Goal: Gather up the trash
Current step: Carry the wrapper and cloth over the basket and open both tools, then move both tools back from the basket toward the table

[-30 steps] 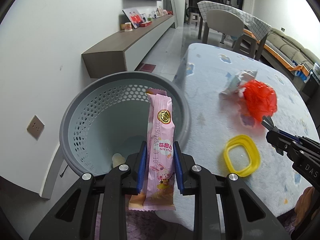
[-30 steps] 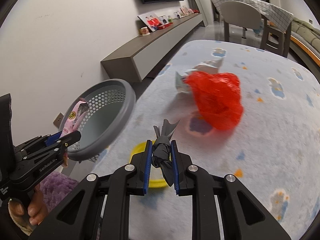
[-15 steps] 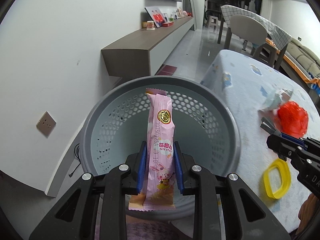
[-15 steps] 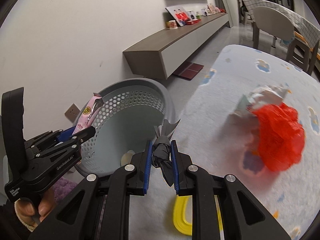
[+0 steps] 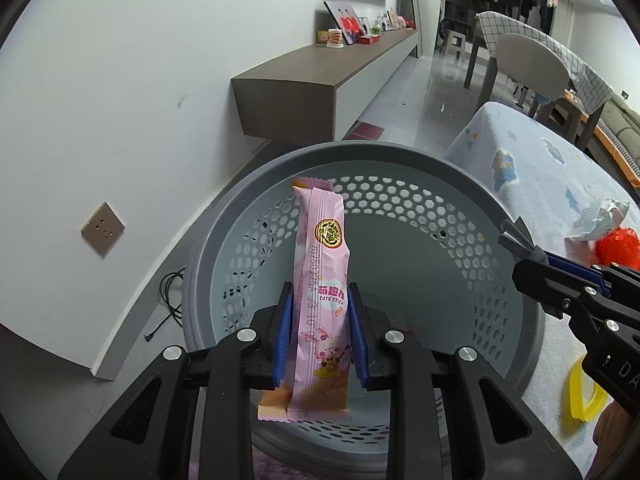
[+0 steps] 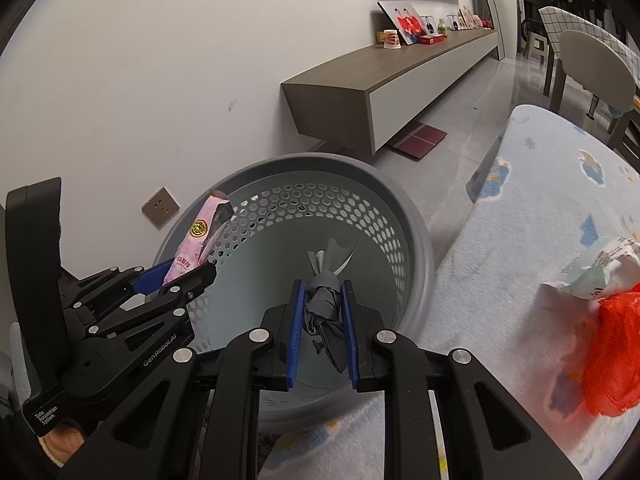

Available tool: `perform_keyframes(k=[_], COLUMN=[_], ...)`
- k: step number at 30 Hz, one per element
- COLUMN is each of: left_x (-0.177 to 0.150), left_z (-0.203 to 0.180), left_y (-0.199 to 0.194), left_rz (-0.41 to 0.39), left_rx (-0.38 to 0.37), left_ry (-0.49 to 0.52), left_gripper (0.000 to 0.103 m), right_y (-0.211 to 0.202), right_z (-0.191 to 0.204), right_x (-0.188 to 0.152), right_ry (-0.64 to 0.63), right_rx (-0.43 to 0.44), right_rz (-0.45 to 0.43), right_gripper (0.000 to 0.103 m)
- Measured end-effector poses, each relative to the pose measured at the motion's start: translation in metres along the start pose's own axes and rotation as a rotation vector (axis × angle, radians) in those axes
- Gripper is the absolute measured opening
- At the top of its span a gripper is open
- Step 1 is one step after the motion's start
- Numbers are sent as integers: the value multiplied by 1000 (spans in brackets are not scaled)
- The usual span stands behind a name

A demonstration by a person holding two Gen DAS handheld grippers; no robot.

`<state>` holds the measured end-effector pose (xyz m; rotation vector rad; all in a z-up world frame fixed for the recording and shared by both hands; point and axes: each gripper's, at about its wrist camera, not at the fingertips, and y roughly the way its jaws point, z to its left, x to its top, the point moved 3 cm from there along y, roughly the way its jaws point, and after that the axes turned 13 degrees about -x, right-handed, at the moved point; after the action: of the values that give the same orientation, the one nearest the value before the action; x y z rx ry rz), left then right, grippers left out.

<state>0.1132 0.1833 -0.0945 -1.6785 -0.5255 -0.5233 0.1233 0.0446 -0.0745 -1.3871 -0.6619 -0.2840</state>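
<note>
My left gripper (image 5: pixel 319 304) is shut on a long pink snack wrapper (image 5: pixel 323 280), held upright over the mouth of the grey perforated bin (image 5: pixel 400 160). My right gripper (image 6: pixel 323 296) is shut on a crumpled grey wrapper (image 6: pixel 326 304), also above the bin (image 6: pixel 420 240). In the right wrist view the left gripper (image 6: pixel 178 274) with the pink wrapper (image 6: pixel 198 240) reaches in from the left. The right gripper (image 5: pixel 524 258) enters the left wrist view from the right. A red plastic bag (image 6: pixel 612 352) and a crumpled white wrapper (image 6: pixel 600 272) lie on the table.
The table with a pale blue patterned cloth (image 6: pixel 540 208) borders the bin on the right. A yellow ring (image 5: pixel 586 398) lies on it near me. A low grey wall cabinet (image 5: pixel 320 76) runs along the white wall behind. Chairs stand further back.
Both grippers have swung left from the table to above the bin, each still holding its wrapper. The red bag and yellow ring have slid toward the right edge of the views.
</note>
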Motion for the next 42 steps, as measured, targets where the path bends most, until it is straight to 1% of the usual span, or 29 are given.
perform_keyframes(k=[6, 12, 13, 15, 16, 17, 18, 19, 33, 37, 38, 40, 42], left_x=[2, 2, 2, 2, 2, 2, 2, 2, 3, 3, 2, 2, 3], left_z=[9, 14, 15, 17, 18, 19, 19, 20, 18, 18, 18, 19, 20], left_y=[5, 6, 6, 5, 5, 4, 3, 2, 2, 2, 2, 2, 1], left_rz=[2, 5, 6, 9, 7, 3, -3, -9, -17, -20, -21, -22, -25], left_rx=[34, 33, 32, 27, 27, 28, 28, 28, 34, 36, 36, 38, 39], left_ry=[-3, -18, -22, -31, -35, -37, -38, -39, -46, -45, -46, -48, -51], left_gripper=[28, 31, 32, 42, 50, 55, 61, 62, 66, 71, 71, 73, 74], right_y=[12, 14, 14, 13, 12, 11, 10, 10, 8, 8, 8, 7, 6], right_z=[0, 4, 4, 5, 5, 4, 4, 3, -1, -1, -1, -1, -2], right_x=[3, 7, 7, 8, 8, 8, 8, 8, 3, 2, 1, 0, -1], right_ry=[2, -8, -10, -9, -7, -4, -2, -1, 17, 17, 18, 22, 20], right_rx=[3, 1, 0, -2, -3, -6, -9, -10, -19, -22, -23, -30, -37], right_rz=[16, 5, 4, 2, -2, -8, -10, -9, -5, -5, -5, -9, -11], right_gripper=[18, 18, 20, 32, 41, 43, 43, 43, 43, 43, 44, 50, 52])
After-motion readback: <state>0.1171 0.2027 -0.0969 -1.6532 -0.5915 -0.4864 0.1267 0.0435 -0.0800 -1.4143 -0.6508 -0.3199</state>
